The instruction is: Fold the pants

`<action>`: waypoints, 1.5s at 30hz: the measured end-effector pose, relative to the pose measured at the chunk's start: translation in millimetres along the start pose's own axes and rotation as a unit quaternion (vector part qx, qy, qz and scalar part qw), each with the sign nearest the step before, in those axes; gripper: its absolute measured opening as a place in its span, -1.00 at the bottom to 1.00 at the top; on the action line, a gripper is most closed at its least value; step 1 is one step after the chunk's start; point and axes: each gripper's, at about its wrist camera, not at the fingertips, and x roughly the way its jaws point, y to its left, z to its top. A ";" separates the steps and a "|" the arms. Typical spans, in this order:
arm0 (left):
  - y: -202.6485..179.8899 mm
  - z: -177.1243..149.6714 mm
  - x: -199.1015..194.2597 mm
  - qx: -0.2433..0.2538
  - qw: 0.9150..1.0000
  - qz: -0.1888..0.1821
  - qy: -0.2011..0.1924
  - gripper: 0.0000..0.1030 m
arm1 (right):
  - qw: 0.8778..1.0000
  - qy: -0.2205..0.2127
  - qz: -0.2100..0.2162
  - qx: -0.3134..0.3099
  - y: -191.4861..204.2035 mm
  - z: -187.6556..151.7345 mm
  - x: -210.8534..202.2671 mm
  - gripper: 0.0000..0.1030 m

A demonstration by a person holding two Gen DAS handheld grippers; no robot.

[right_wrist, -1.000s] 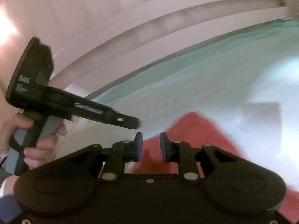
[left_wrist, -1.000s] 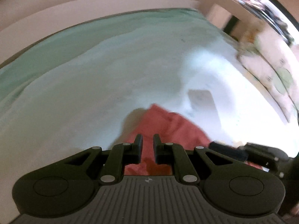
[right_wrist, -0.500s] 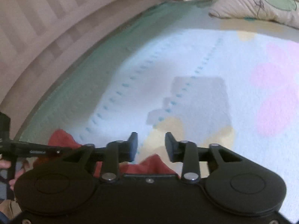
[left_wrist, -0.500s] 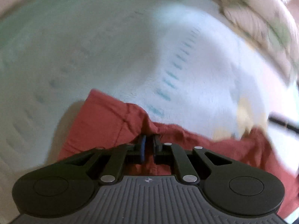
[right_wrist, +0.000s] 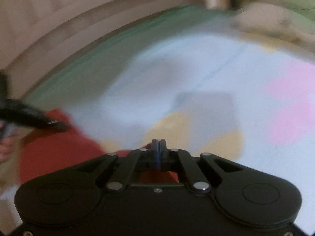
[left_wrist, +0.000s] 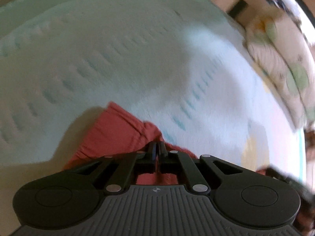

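The pants (left_wrist: 116, 131), red and soft, lie bunched on the bed (left_wrist: 137, 59) close under both cameras, their rumpled edge reaching toward the pastel blanket. They look light and limp, so they will likely sag and drag wherever they are not held; the firmer seamed edge or a corner is probably the best place to pinch, one at each side, so the cloth hangs flat. The left hand-held gripper (left_wrist: 157, 147) has its jaws together, clamped on a fold of the red cloth at that edge. The right hand-held gripper (right_wrist: 158, 145) has just snapped its jaws together; red cloth shows under it, but blur hides whether any is caught between the pads. A pillow (left_wrist: 279, 59) lies at the bed's far side.
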 end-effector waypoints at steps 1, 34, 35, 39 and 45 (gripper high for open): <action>4.6 3.3 -0.2 -0.020 1.000 -0.002 -0.002 -0.92 | 1.000 0.010 -0.005 0.010 -3.5 -2.6 4.1 -0.95; -38.2 -7.9 9.2 0.106 0.993 0.040 0.035 -0.94 | 0.994 -0.067 -0.086 0.004 7.2 -17.9 -14.8 -0.60; -38.9 -6.5 6.6 0.100 0.993 0.042 0.041 -0.94 | 0.993 -0.081 -0.080 0.004 6.7 -15.1 -26.2 -0.61; -34.5 -0.3 -3.0 0.042 0.997 0.026 0.063 -0.90 | 0.998 -0.055 -0.037 -0.003 8.2 -15.2 -47.4 -0.61; -48.3 0.9 -24.2 0.044 0.997 0.007 0.068 -0.88 | 1.000 -0.018 -0.016 0.016 -1.0 -7.7 -20.8 -0.60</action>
